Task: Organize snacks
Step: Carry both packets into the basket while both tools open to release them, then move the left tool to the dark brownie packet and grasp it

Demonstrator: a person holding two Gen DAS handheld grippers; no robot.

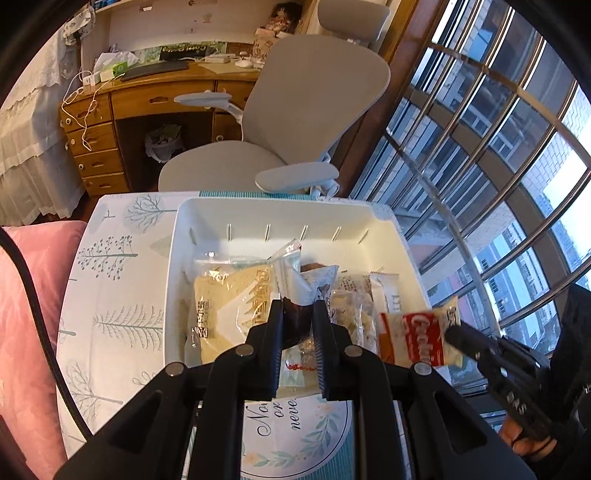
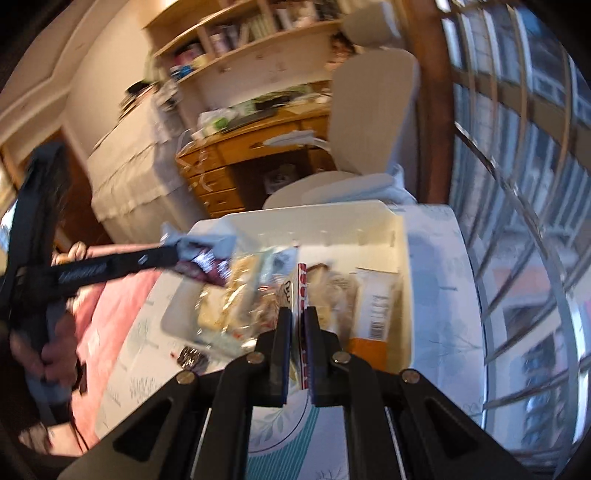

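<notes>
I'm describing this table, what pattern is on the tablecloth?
Grey-green trees on white tablecloth, clearest in the left wrist view.

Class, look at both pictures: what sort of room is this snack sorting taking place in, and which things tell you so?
Most likely a bedroom or home study in a flat: a wooden desk with drawers, a grey office chair, bookshelves, and a barred window facing other buildings.
</notes>
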